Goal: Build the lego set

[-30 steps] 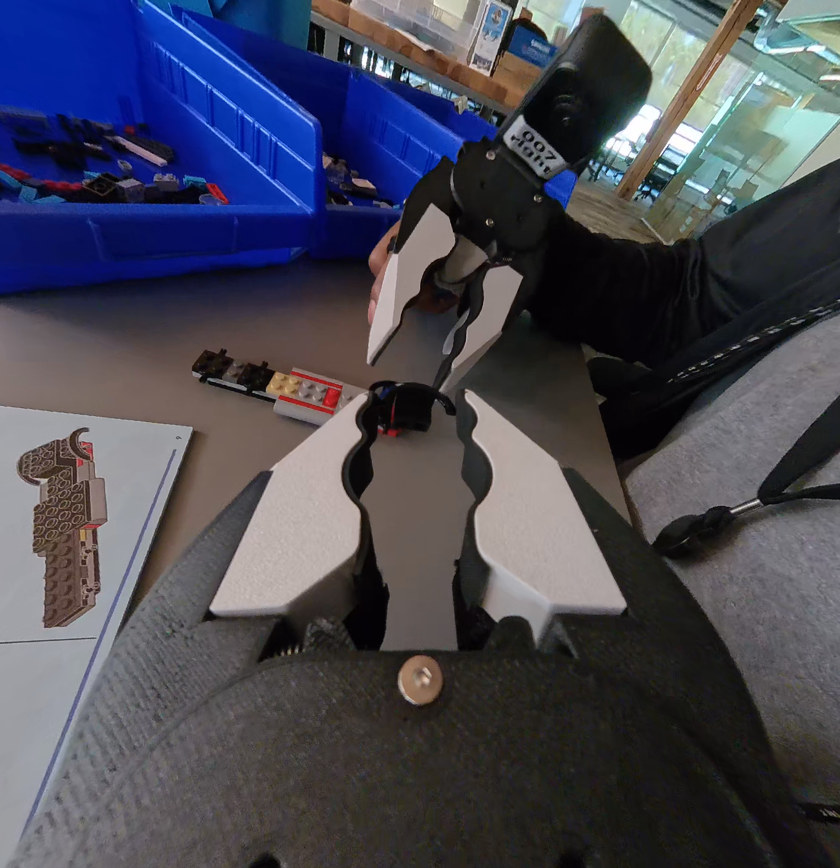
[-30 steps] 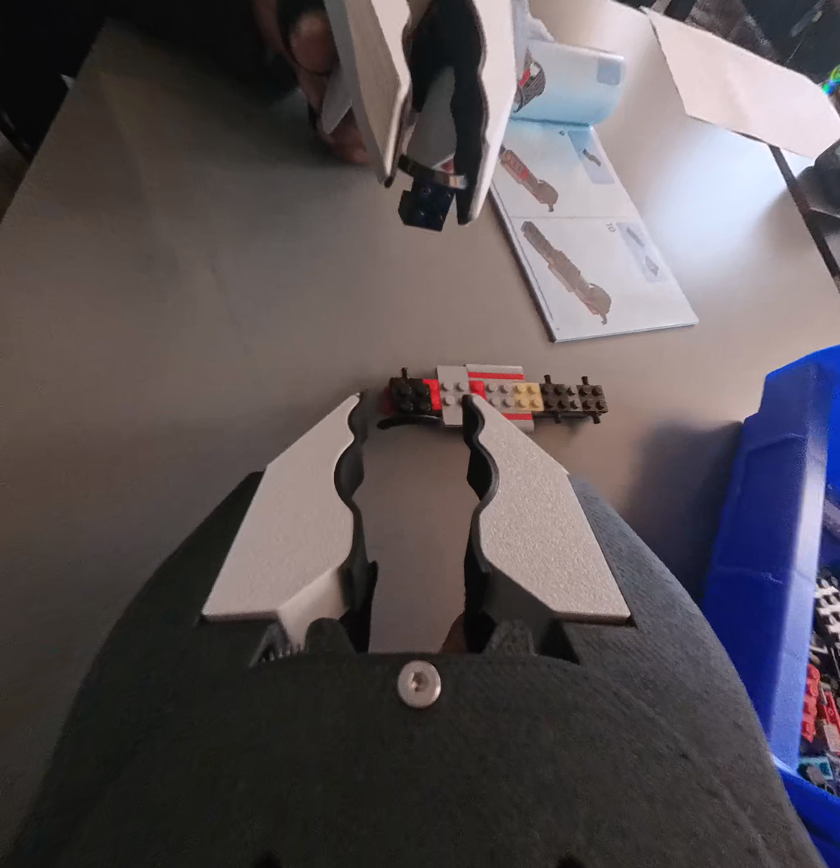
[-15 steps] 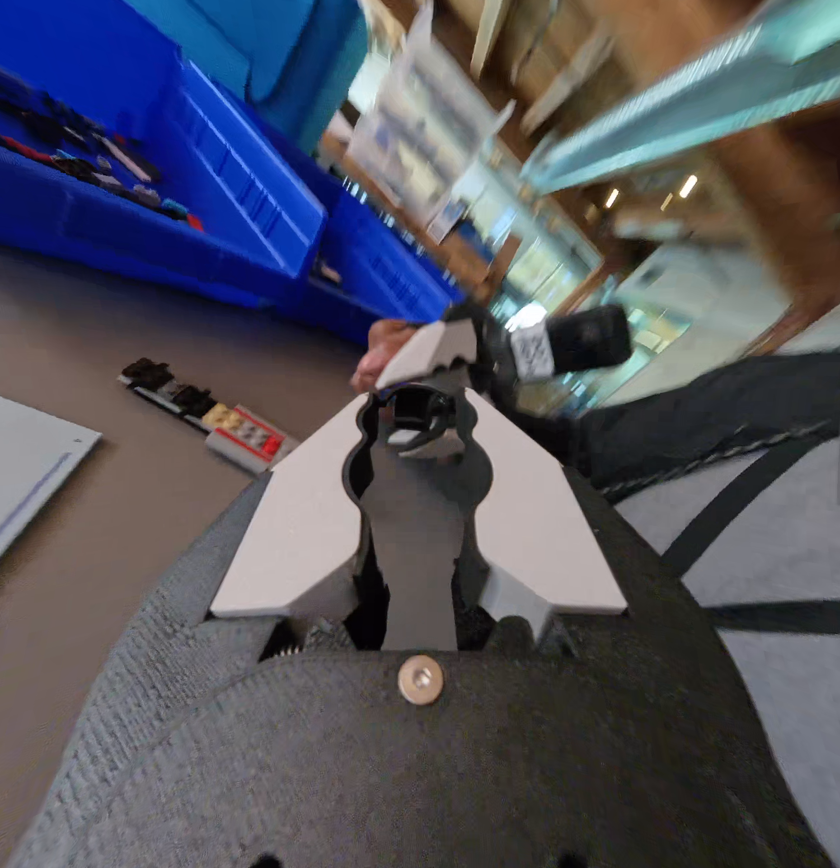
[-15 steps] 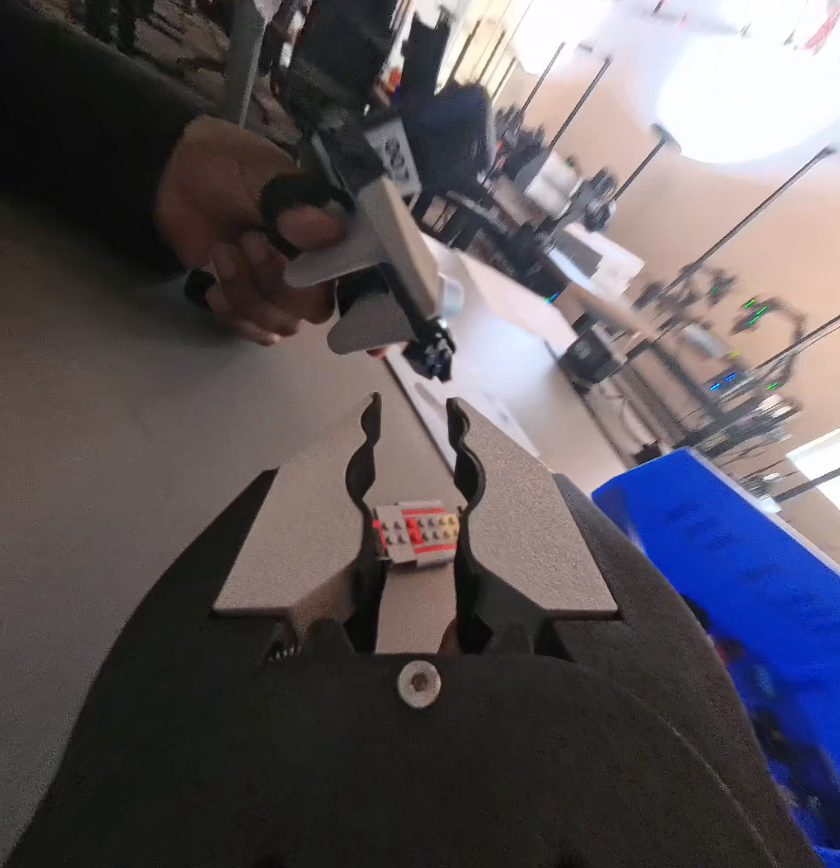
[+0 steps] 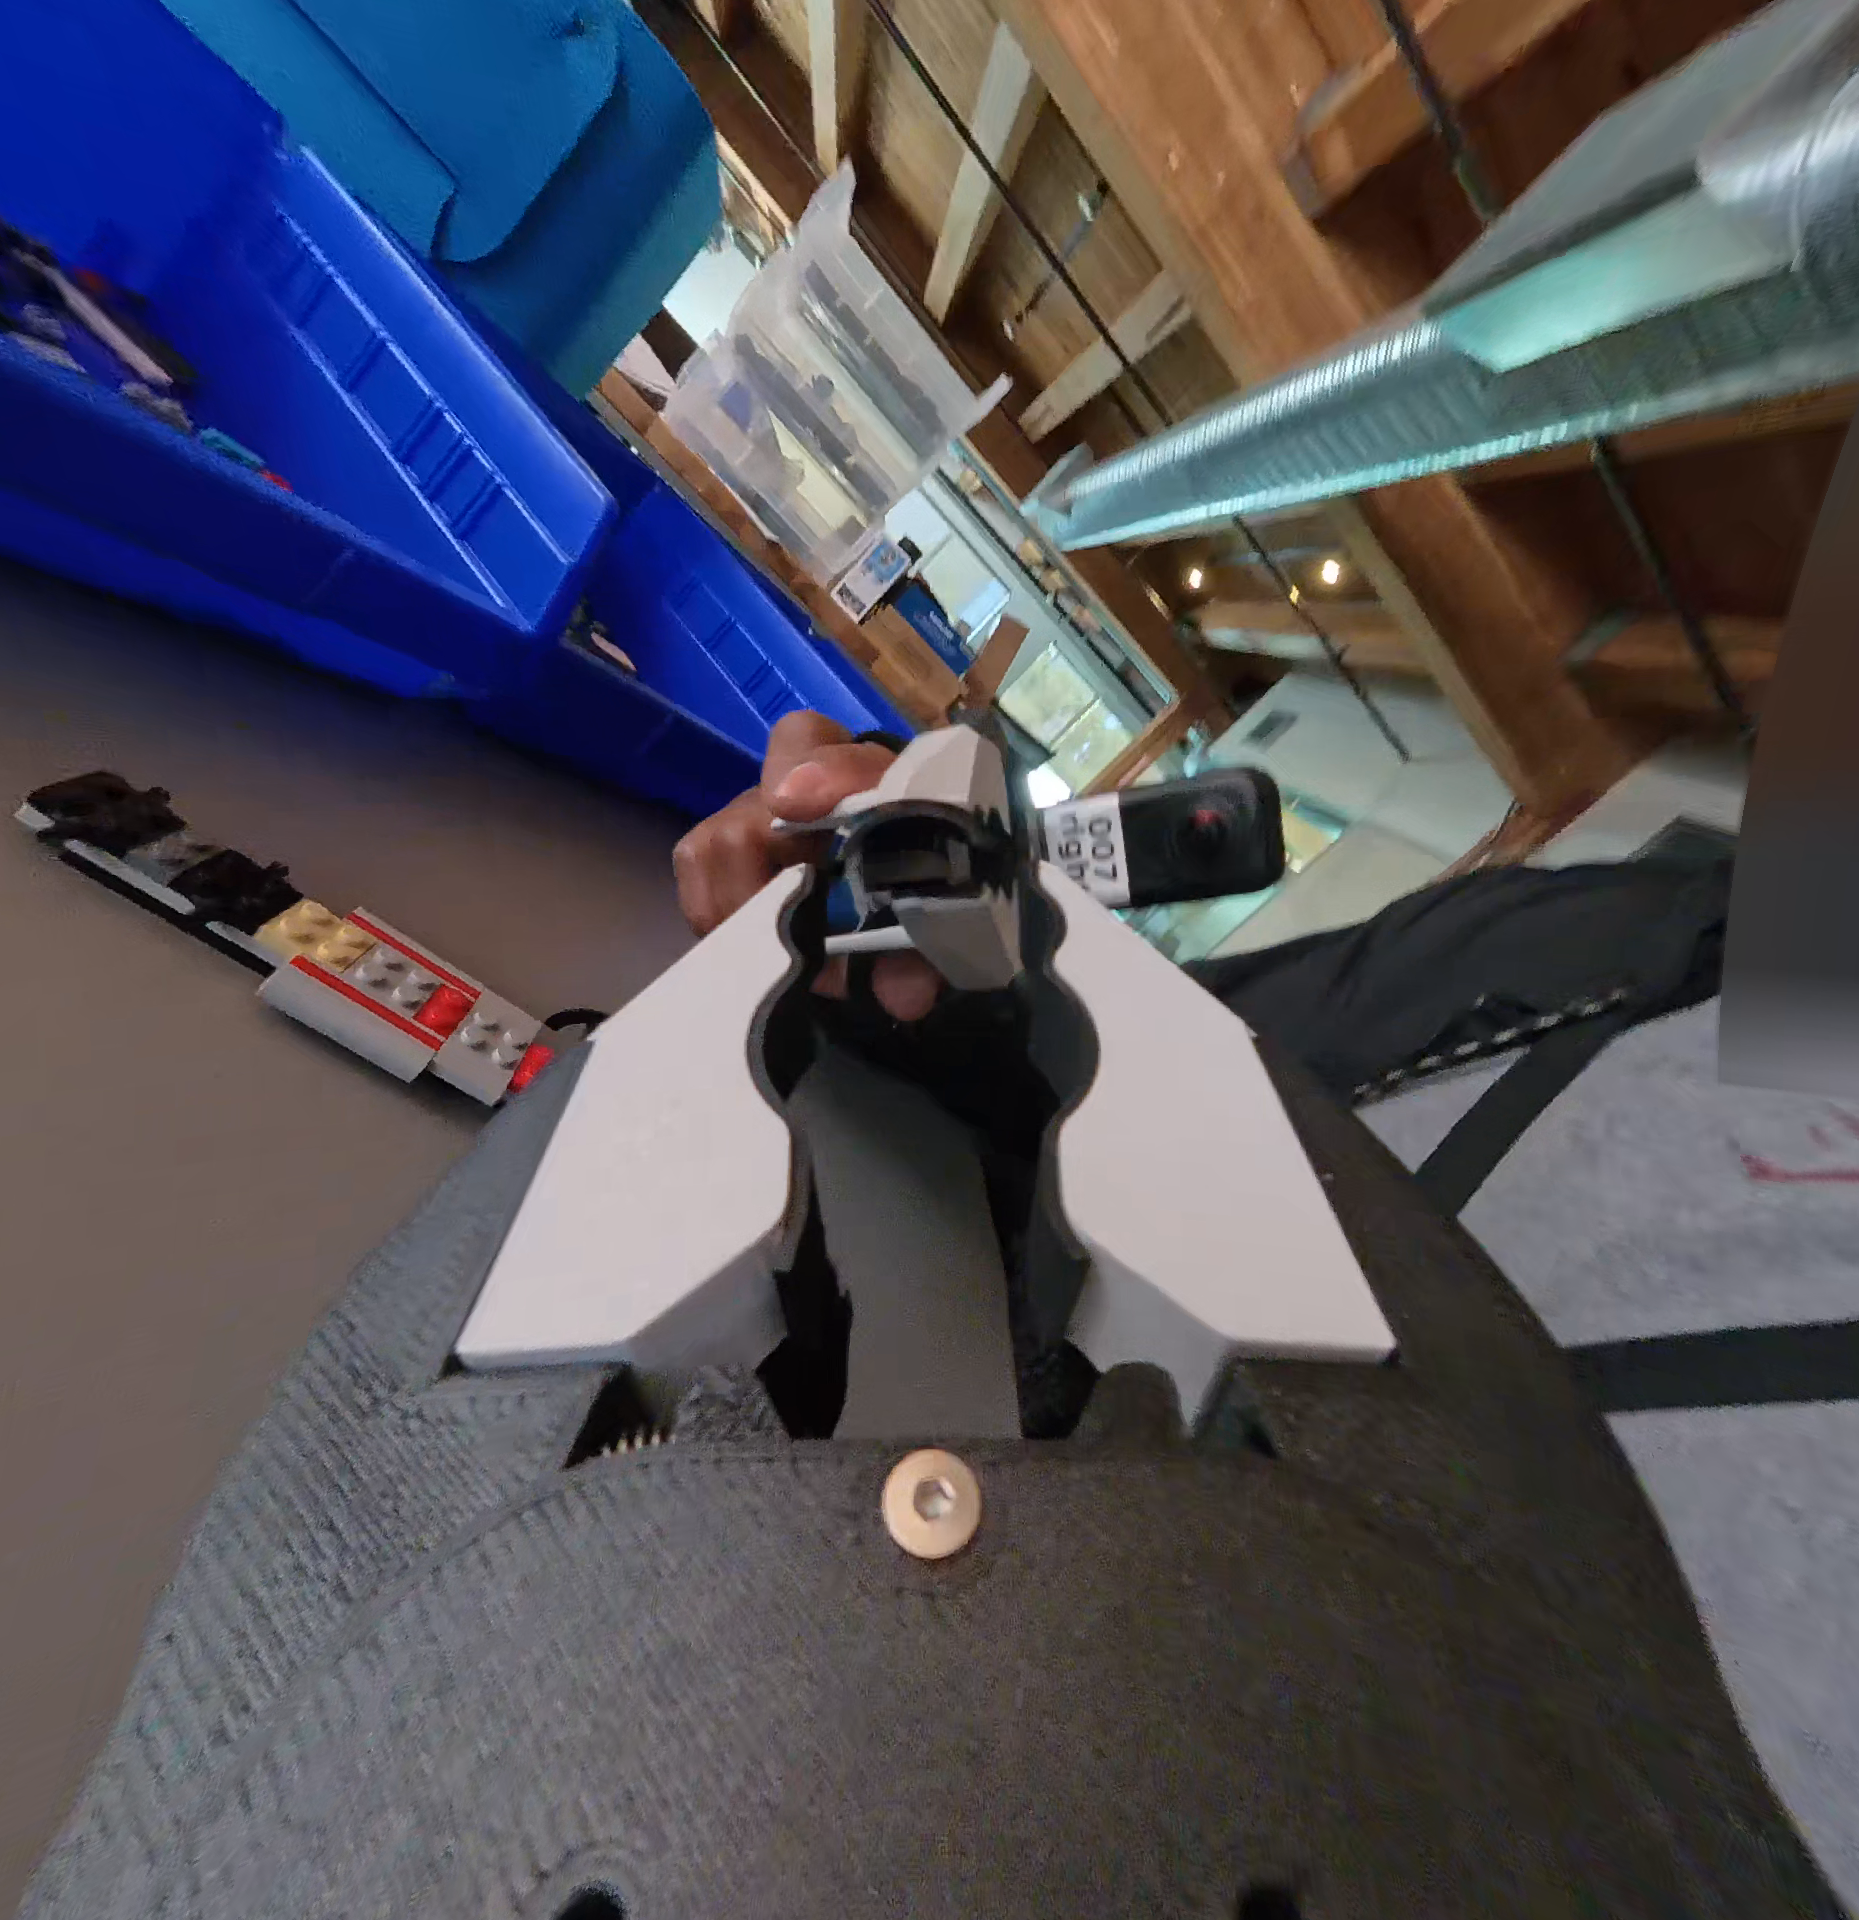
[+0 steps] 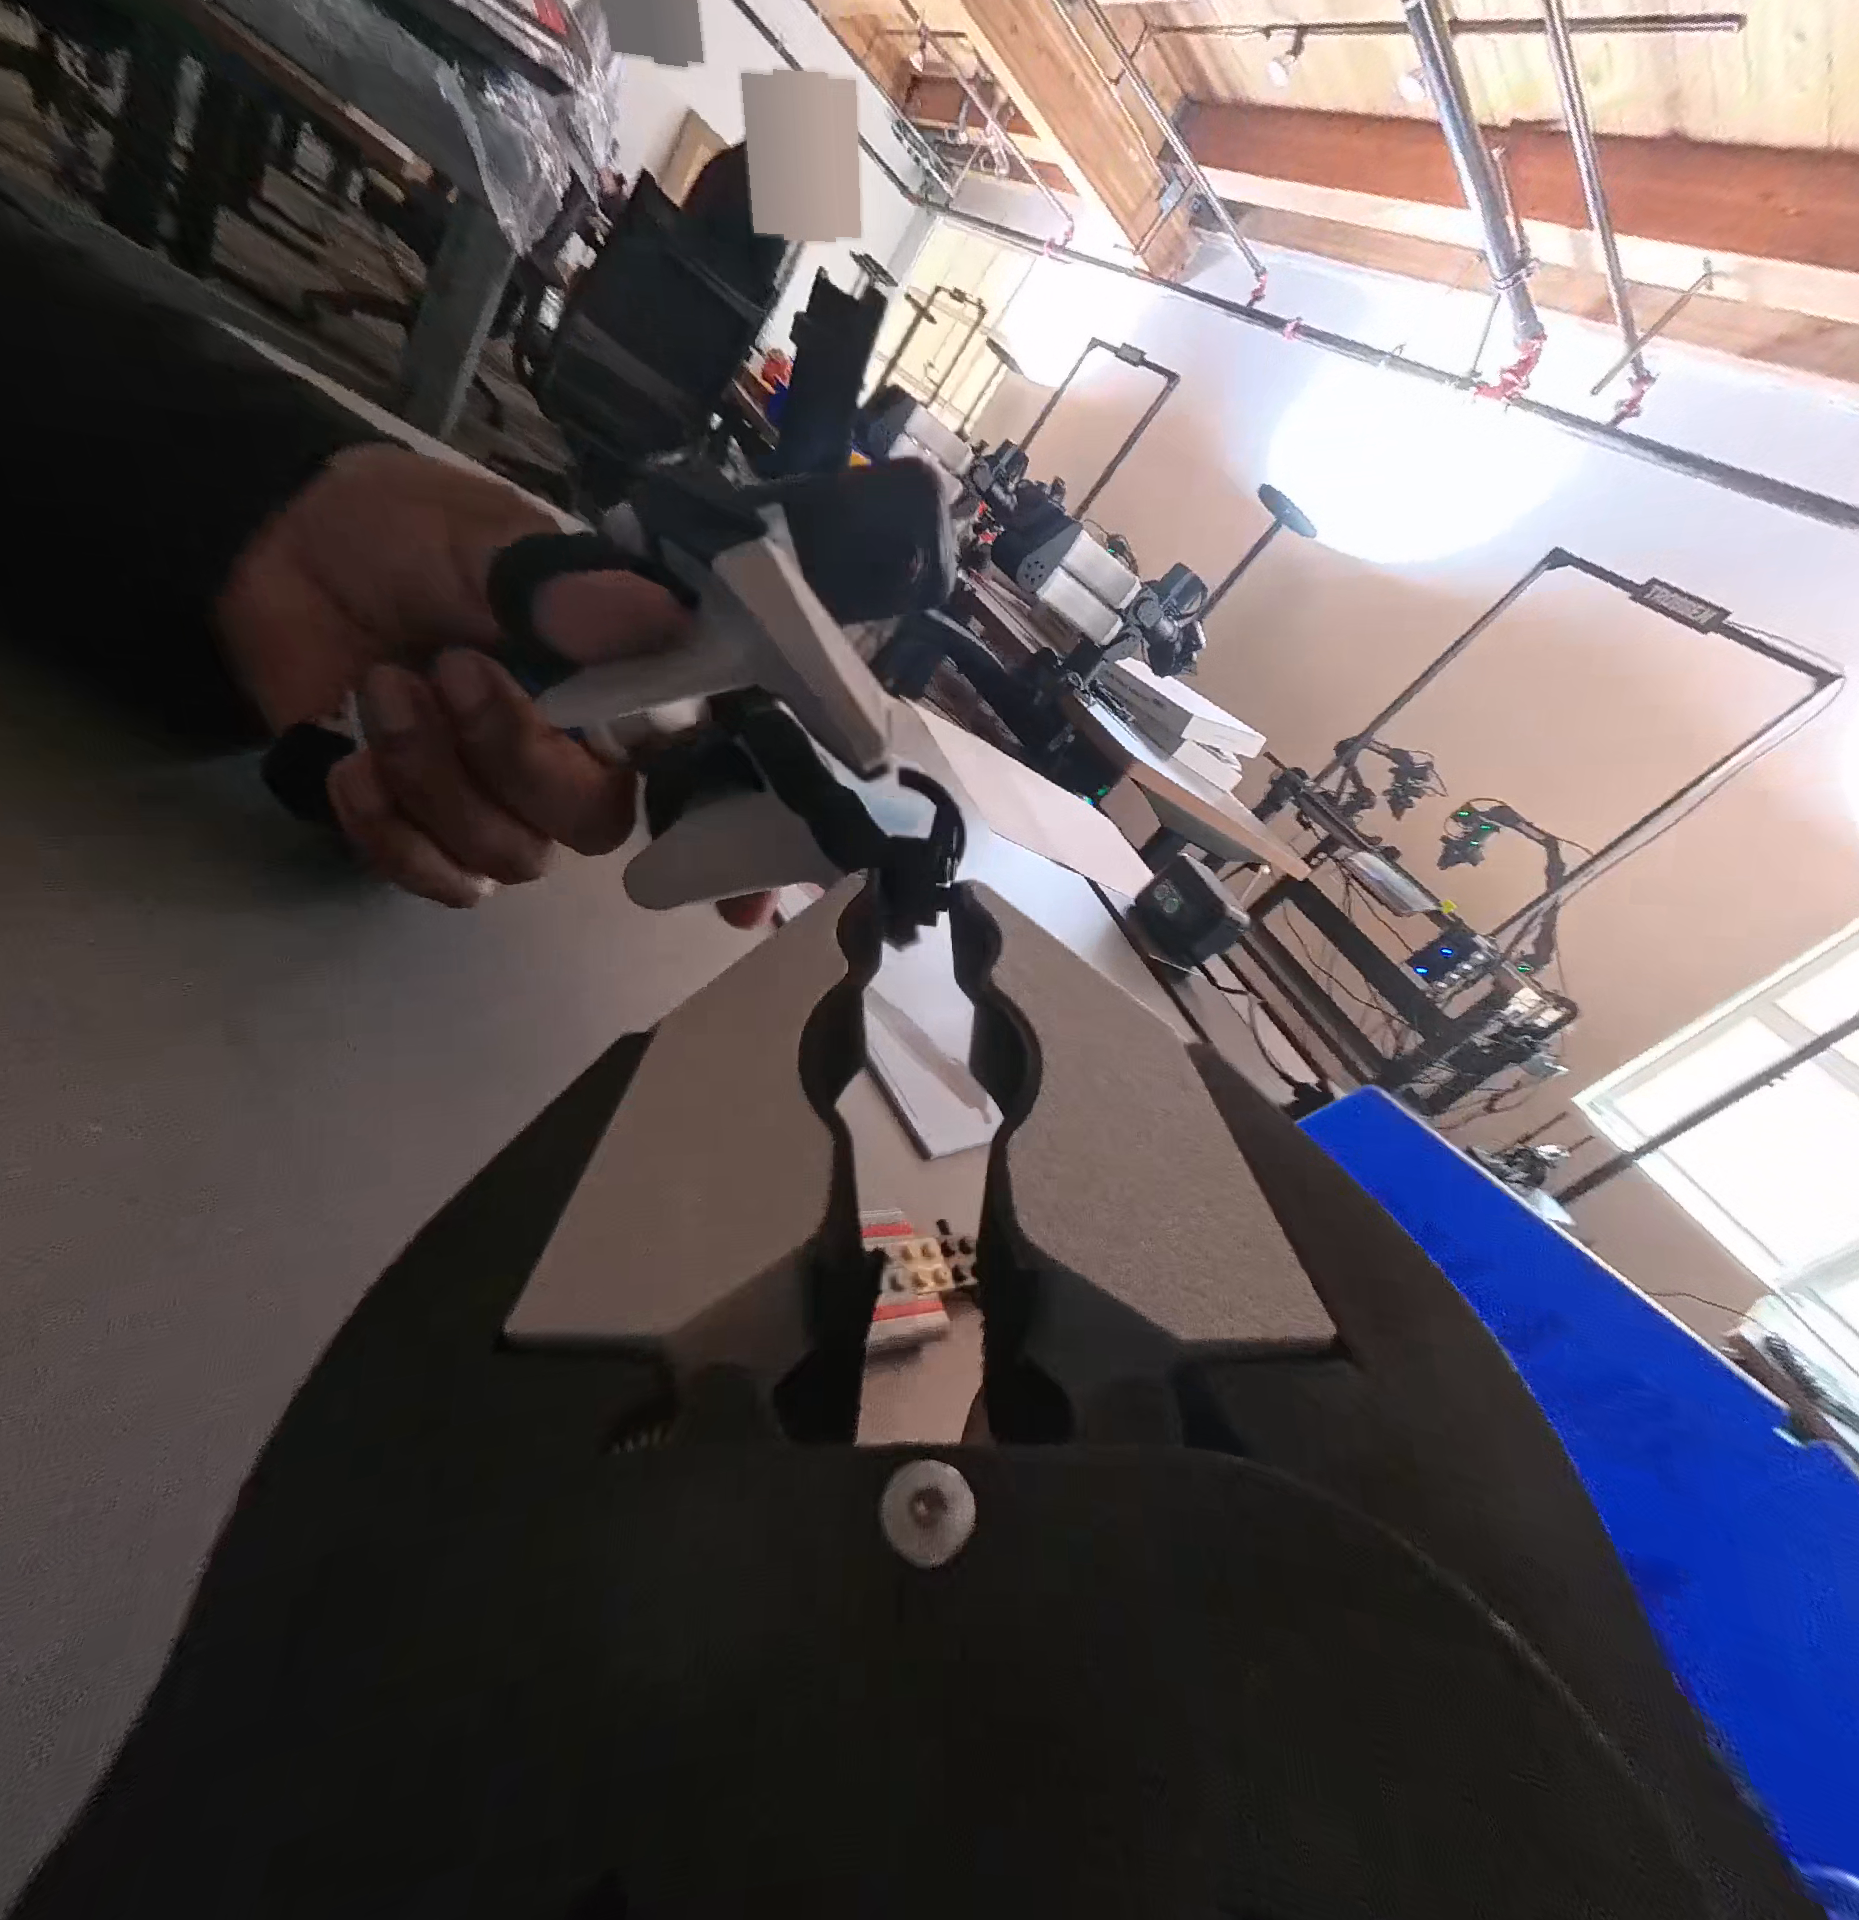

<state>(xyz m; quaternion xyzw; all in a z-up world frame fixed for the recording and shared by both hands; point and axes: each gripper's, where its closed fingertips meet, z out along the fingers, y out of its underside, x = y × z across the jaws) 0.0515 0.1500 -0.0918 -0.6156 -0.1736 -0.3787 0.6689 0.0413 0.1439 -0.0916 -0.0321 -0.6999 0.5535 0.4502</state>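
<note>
Both grippers met tip to tip above the table [image 5: 229,1195]; the left gripper [image 6: 909,831] clamped a small dark piece [image 6: 920,883], the right gripper [image 6: 909,904] stood narrow about it; the long build [image 5: 312,956] lay flat beside the blue bins [image 5: 405,520].

The two grippers meet tip to tip above the grey table [image 5: 281,1299], the left gripper [image 5: 920,925] and right gripper [image 6: 909,899] crowding one small dark lego piece [image 6: 920,868] so that little passes between them. Below and beside them the long lego build [image 5: 312,961] lies flat on the table, with bare tabletop on its near side in the left wrist view, wide enough for a gripper to come down. Beyond the build the blue bins [image 5: 312,488] wall off the far edge, and an open instruction booklet [image 6: 930,1070] lies past the fingertips in the right wrist view.
</note>
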